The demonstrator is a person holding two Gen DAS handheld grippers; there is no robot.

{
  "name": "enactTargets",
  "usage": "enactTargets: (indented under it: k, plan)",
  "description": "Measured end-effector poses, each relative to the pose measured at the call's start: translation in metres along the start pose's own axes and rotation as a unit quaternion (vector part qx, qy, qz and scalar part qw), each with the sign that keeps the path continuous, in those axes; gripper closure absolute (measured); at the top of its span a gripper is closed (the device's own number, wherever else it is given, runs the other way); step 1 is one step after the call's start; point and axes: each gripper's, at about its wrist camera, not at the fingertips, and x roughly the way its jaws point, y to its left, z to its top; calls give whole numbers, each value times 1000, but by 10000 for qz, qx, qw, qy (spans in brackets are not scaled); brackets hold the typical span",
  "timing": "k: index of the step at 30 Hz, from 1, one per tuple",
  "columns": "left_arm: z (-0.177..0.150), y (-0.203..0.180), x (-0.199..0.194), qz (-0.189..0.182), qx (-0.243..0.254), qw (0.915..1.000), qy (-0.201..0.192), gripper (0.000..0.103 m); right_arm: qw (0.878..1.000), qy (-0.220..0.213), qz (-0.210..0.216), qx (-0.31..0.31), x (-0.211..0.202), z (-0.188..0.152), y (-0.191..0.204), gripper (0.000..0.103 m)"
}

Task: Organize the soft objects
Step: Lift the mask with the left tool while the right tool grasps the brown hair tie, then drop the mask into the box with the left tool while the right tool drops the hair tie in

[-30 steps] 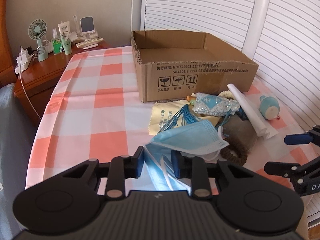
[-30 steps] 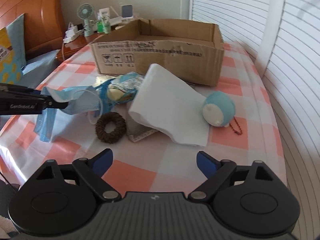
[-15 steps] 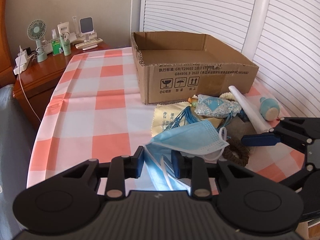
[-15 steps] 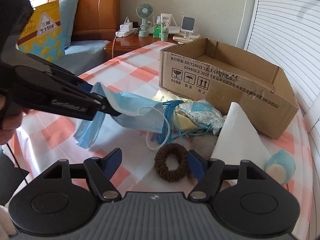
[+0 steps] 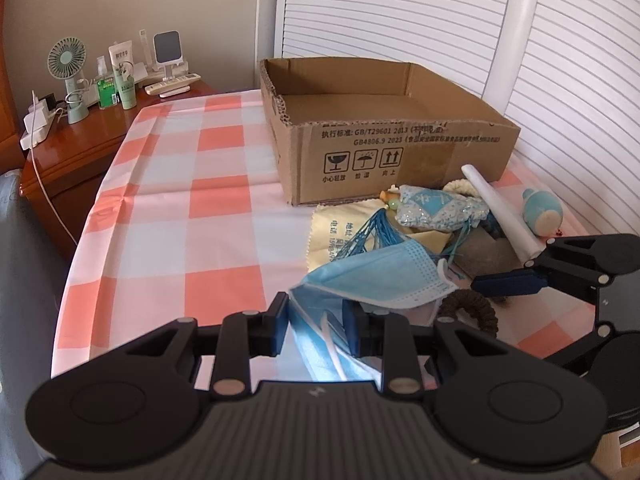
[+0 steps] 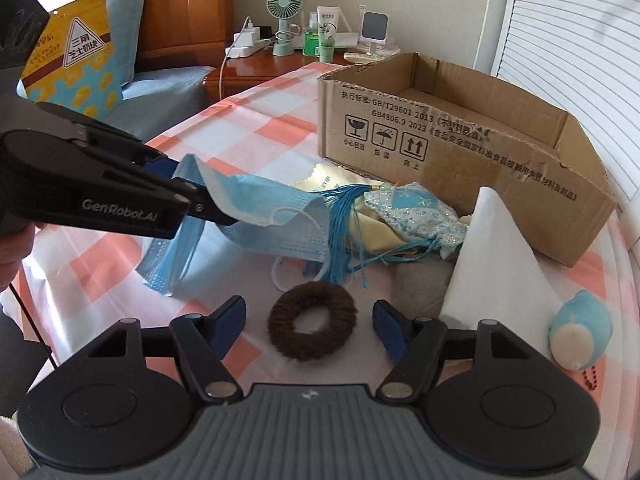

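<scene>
Swinging in from the side over the last second, the right gripper [image 6: 308, 322] now sits low with its jaws narrowed but open around the brown hair tie [image 6: 313, 327], apparently not yet pressing it. The left gripper [image 5: 316, 320], unmoved, is clamped on the blue face mask [image 5: 376, 276], held just off the checked worktop [image 5: 176, 208]. Beyond both waits the cardboard box [image 5: 384, 120], seemingly empty.

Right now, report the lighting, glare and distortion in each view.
Left wrist view: daylight through the shutters, which the fisheye bows; a white glare patch on the cloth behind the mask at the left gripper. Right wrist view: even daylight, sharp scrunchie, the box edges curved, corners vignetted black.
</scene>
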Motion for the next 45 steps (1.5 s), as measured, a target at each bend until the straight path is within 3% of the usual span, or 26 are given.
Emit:
enactTargets:
  k: [5, 8, 13, 22, 33, 39, 45]
  plan:
    - [0, 1, 1, -20, 18, 10000, -2, 76, 10000, 1, -34, 32, 0, -1, -1, 34]
    - [0, 0, 1, -30, 38, 10000, 4, 76, 9999, -45, -140, -10, -1, -1, 3, 52]
    - [-1, 0, -2, -46, 64, 10000, 13, 76, 9998, -55, -200, -11, -6, -2, 5, 61]
    - [4, -5, -21, -74, 318, 9995, -19, 77, 9995, -283, -100, -101, -44, 1, 8, 62]
    - [32, -21, -61, -113, 775, 9958, -478, 80, 9970, -678, -357, -92, -88, 8, -6, 62]
    - [65, -30, -63, -182, 923, 9930, -719, 80, 9959, -754, -497, 61, -103, 7, -23, 62]
    - [117, -40, -40, -143, 1145, 9892, -909, 80, 9927, -972, -697, 183, -113, 19, -45, 62]
